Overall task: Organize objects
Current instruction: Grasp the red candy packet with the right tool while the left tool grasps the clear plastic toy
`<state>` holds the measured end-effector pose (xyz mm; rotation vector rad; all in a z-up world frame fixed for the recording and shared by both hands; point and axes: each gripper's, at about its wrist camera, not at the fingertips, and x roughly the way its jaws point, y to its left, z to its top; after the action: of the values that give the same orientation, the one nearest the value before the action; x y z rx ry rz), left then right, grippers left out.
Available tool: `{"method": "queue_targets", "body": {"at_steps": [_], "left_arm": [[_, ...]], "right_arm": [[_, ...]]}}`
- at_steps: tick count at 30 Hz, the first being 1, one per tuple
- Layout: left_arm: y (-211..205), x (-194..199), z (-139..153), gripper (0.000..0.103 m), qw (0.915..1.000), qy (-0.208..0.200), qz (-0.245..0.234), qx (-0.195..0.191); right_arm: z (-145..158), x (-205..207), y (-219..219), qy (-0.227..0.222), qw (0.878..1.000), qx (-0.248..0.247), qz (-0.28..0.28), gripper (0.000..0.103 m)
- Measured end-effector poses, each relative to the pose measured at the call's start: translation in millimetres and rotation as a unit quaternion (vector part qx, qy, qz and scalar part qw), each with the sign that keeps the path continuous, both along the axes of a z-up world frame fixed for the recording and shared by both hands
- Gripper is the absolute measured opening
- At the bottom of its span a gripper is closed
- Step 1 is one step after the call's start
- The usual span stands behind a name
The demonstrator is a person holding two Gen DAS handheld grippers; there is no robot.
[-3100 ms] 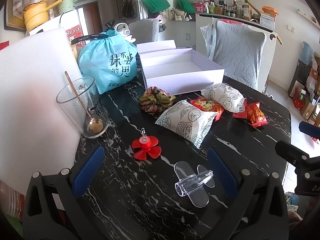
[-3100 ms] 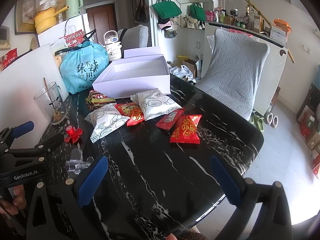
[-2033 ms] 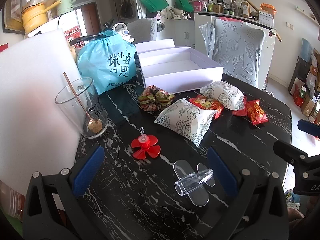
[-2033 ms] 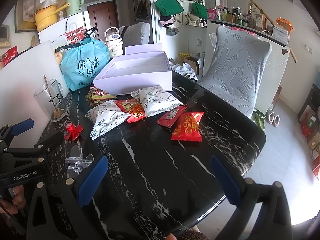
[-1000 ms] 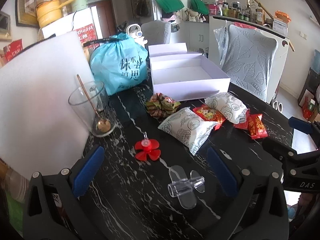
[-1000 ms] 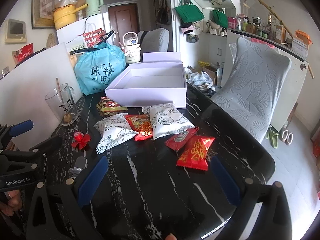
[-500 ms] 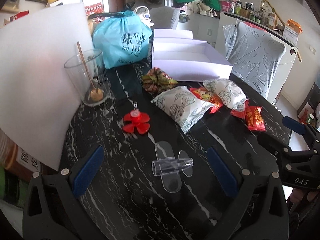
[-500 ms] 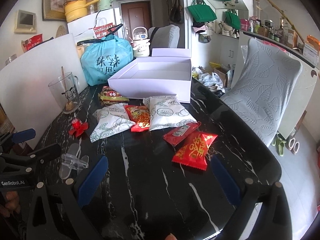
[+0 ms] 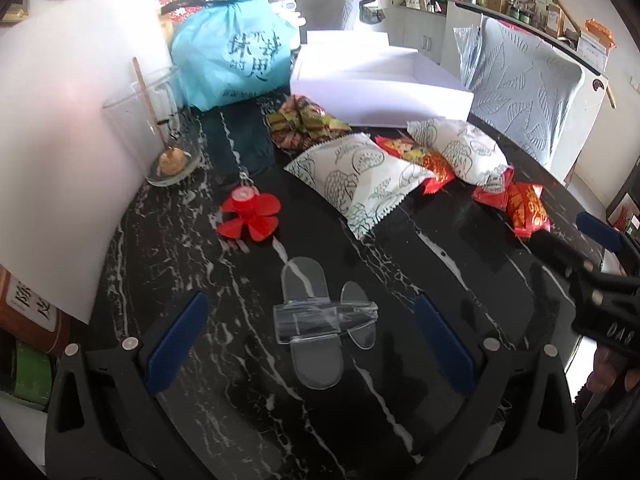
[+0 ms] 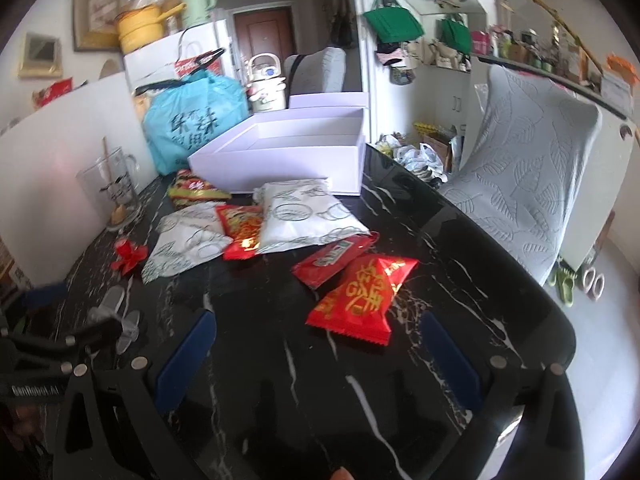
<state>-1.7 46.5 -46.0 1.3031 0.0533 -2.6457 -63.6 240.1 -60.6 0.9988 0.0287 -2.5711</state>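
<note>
Black marble-veined worktop [image 10: 460, 280], snack packets strewn across its middle: two white leaf-print packets [image 10: 304, 216], red ones [image 10: 360, 292] nearer the edge, all short of the open white box [image 10: 288, 156] at the back beside a blue bag [image 10: 192, 124]. Left gripper [image 9: 308, 344] spread wide, empty, over a clear plastic piece [image 9: 320, 316]. Right gripper [image 10: 316, 360] equally wide, empty; grey leaf-patterned chair [image 10: 536, 184] alongside.

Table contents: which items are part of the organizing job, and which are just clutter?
Likely part of the job:
- white box, open
- two white patterned snack bags
- red snack packets
- green candy wrapper bundle
- red propeller
- clear plastic plane piece

Probably just lying about:
- blue bag
- glass mug with spoon
- white foam board
- kettle
</note>
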Motion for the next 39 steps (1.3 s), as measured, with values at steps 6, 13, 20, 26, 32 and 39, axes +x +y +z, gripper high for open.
{"method": "queue_targets", "body": {"at_steps": [6,13,20,26,32,39], "left_arm": [[8.7,-11.4,-7.7,0.103,0.9993,-0.014,-0.017,-0.03],[5.2,-19.5,-19.1,0.102,0.9988,-0.04,-0.026,-0.013],[4.2,-22.8,-26.5,0.097,0.9982,-0.048,-0.037,0.004],[-2.0,-21.4,-28.9,0.092,0.9974,-0.047,-0.036,0.04],[0.4,-16.1,-25.2,0.081,0.9975,-0.04,-0.042,0.04],[2.0,-10.5,-21.5,0.059,0.9978,-0.031,-0.043,0.039]], "right_arm": [[-9.5,-16.8,-1.0,-0.001,0.999,0.015,-0.032,0.103],[-20.9,-32.6,-10.8,-0.016,0.999,0.03,-0.026,0.103],[-23.7,-43.9,-12.7,-0.034,0.999,0.028,-0.031,0.103],[-26.5,-48.2,-16.0,-0.044,0.999,0.025,-0.016,0.1],[-27.9,-47.6,-19.3,-0.04,0.998,0.046,-0.019,0.075],[-26.9,-43.3,-17.1,-0.029,0.998,0.059,-0.017,0.044]]}}
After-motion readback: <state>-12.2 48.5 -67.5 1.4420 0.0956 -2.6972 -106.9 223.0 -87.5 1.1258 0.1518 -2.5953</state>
